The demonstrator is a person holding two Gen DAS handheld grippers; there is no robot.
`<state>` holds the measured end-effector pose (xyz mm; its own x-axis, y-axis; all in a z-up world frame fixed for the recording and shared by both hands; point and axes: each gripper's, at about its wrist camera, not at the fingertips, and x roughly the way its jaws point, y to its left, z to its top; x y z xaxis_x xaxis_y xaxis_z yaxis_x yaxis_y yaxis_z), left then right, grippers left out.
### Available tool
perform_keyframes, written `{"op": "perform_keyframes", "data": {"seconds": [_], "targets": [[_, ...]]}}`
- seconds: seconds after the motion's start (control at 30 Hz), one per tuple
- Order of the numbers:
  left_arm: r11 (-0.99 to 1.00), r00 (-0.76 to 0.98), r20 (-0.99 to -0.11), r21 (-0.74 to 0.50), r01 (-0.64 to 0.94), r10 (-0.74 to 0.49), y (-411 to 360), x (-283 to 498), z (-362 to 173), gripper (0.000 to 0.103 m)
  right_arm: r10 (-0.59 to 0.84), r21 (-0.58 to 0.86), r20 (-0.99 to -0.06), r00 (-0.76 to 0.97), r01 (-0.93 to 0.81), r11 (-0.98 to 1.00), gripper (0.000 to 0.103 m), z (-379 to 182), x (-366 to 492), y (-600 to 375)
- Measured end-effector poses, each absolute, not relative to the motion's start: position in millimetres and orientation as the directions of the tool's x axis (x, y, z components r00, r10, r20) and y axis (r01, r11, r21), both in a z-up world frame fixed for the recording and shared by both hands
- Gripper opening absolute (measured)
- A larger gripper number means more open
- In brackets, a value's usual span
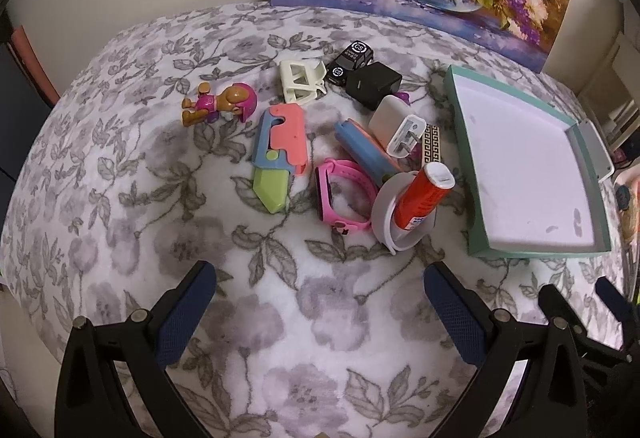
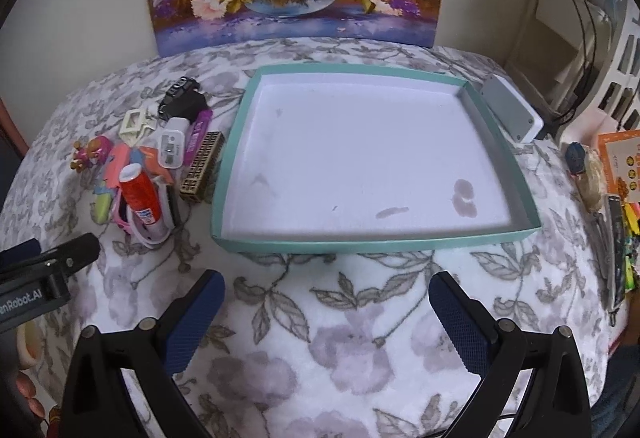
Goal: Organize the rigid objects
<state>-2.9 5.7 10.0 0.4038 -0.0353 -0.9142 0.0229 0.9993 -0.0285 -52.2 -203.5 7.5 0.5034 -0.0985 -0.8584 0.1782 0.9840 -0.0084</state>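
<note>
Both the left gripper (image 1: 320, 302) and the right gripper (image 2: 326, 312) hover spread wide, holding nothing, over the floral worktop (image 2: 352, 350). Beyond them, small toys cluster just left of the teal tray (image 2: 376, 240), among them a red glue stick (image 1: 424, 194) and a pink watch (image 1: 344, 194).

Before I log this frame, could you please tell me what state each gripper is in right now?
Left gripper: open, holding nothing, above the floral cloth.
Right gripper: open, holding nothing, in front of the teal tray.

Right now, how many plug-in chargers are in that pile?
2 that I can see. A black charger lies at the far side beside the toy car; a white charger, prongs showing, lies just nearer, toward the tray. Others may be hidden underneath.
</note>
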Motion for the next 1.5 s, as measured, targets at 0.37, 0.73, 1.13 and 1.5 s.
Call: {"op": "perform_keyframes", "data": {"seconds": [0.37, 0.73, 1.13, 1.5], "targets": [[1.000, 0.401, -0.916, -0.011, 0.021, -0.019, 7.1, -3.0, 10.2, 0.103, -0.101, -0.029, -0.868, 0.485, 0.155, 0.988, 0.103, 4.7, -51.0, -196.4], [0.999, 0.384, -0.923, 0.020, 0.037, 0.005, 5.0, -3.5, 5.6, 0.103, -0.098, -0.023, -0.874, 0.476, 0.159, 0.987, 0.103, 2.6, -50.7, -197.3], [0.997, 0.375, -0.927, 0.056, 0.048, 0.034, 2.0, -2.8, 2.7, 0.103, -0.095, -0.014, -0.883, 0.460, 0.176, 0.984, 0.103, -1.7, -49.9, -201.6], [0.997, 0.369, -0.929, 0.060, 0.046, 0.039, 2.4, -2.4, 0.5, 0.103, -0.098, -0.018, -0.889, 0.447, 0.181, 0.983, 0.103, -3.9, -48.1, -203.1]]}}
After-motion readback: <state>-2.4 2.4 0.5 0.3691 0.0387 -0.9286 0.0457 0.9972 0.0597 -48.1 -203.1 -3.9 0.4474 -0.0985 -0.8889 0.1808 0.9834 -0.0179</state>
